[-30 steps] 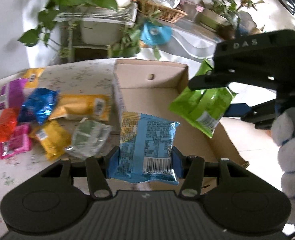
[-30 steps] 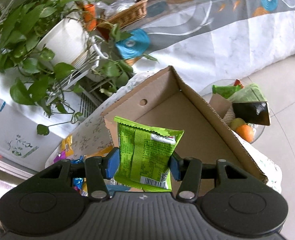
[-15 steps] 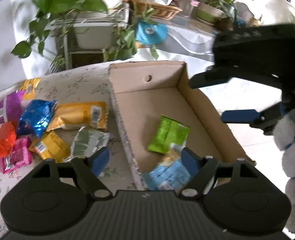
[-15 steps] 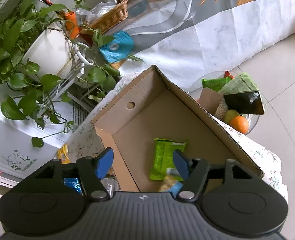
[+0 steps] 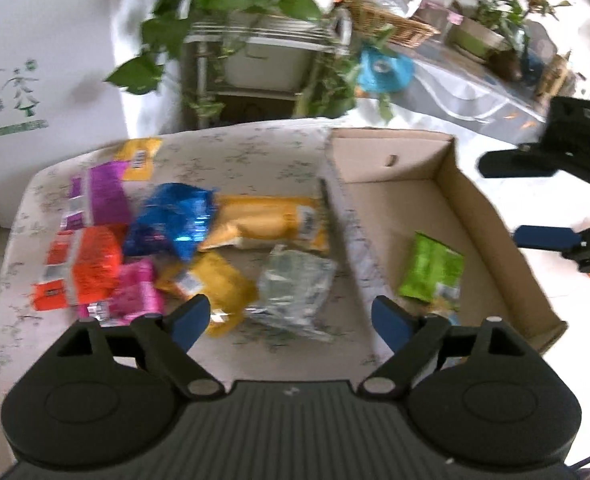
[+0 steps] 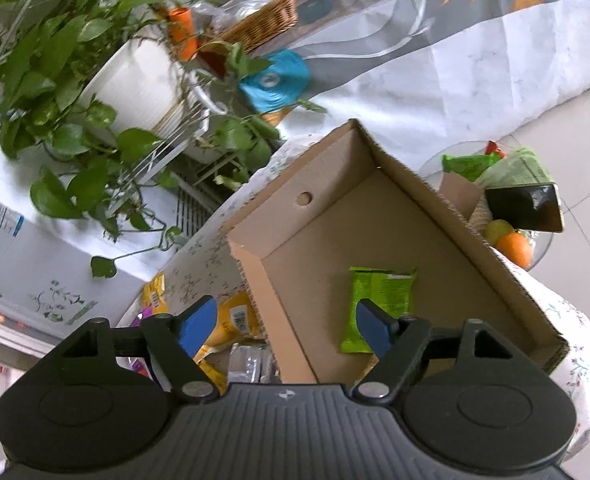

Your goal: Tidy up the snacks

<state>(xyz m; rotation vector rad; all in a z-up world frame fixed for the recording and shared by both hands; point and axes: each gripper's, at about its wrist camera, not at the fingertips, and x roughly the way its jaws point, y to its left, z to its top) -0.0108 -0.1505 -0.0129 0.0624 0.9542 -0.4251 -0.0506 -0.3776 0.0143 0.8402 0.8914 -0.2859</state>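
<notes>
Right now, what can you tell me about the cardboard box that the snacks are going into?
The cardboard box is a shallow open tray of plain brown corrugated card with low walls and a round hole in its far end wall. It sits on the flower-patterned cloth, beside the loose snack packets. A green snack packet lies flat on its floor, with part of another packet at the near end. Neither hand-held gripper touches it.

Green packet [image 5: 431,270], brown cardboard box [image 5: 491,216]

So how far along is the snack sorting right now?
Barely started. A green packet lies in the cardboard box. Both the left gripper and right gripper are open and empty, jaws just opened. A pile of packets, like the blue one, waits on the table.
</notes>
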